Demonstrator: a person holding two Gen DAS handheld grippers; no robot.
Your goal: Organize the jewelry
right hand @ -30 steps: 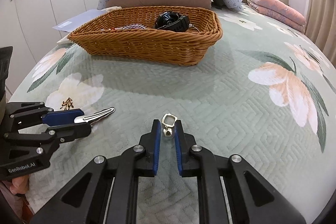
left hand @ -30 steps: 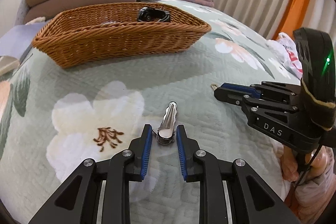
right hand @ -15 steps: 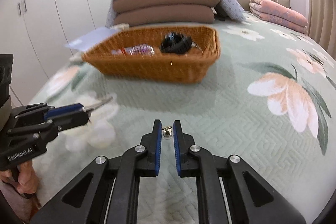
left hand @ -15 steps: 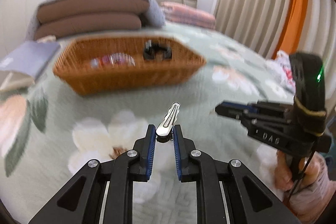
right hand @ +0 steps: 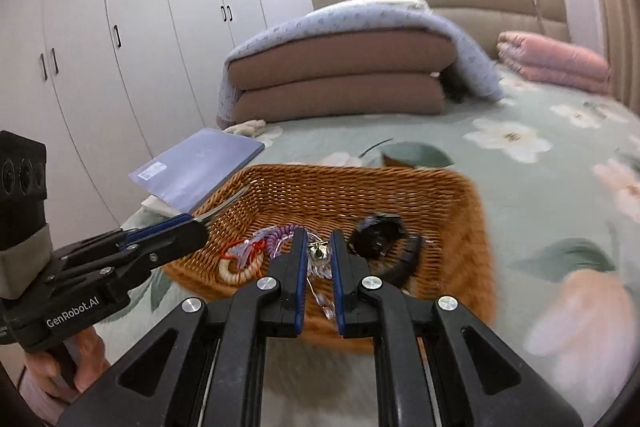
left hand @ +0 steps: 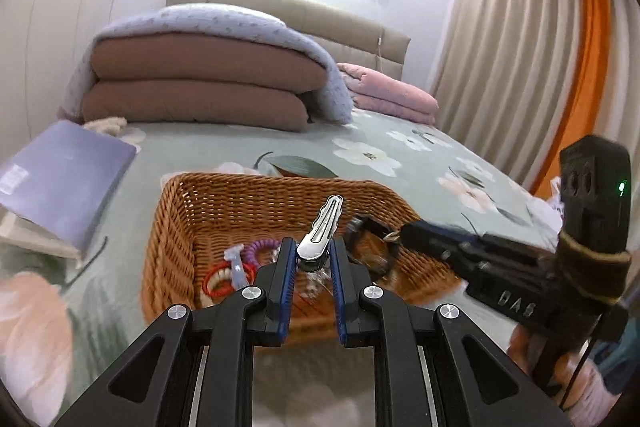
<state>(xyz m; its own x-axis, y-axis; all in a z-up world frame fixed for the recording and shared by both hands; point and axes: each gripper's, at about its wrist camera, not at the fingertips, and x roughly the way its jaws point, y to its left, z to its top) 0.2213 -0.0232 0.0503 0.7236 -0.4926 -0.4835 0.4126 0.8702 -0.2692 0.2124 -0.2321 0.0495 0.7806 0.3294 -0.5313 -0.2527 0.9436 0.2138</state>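
Jaws of left gripper (left hand: 313, 259) clamp silver hair clip (left hand: 322, 233), pointing away over basket (left hand: 168, 227).

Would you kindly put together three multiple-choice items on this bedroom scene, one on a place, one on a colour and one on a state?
1. Where does the wicker basket stand?
A. on the floral bedspread
B. on top of the folded quilts
C. on the floor

2. What colour is the coiled band inside the basket?
A. green
B. purple
C. yellow

3. What is the left gripper doing?
A. standing open with nothing in it
B. clamping the basket's rim
C. holding a silver hair clip

Answers:
1 A: the bedspread with its flower print lies all round the basket.
2 B: the spiral coil shows purple beside a red ring.
3 C: the hair clip sits pinched between the blue-lined fingers, its tip pointing out over the basket.
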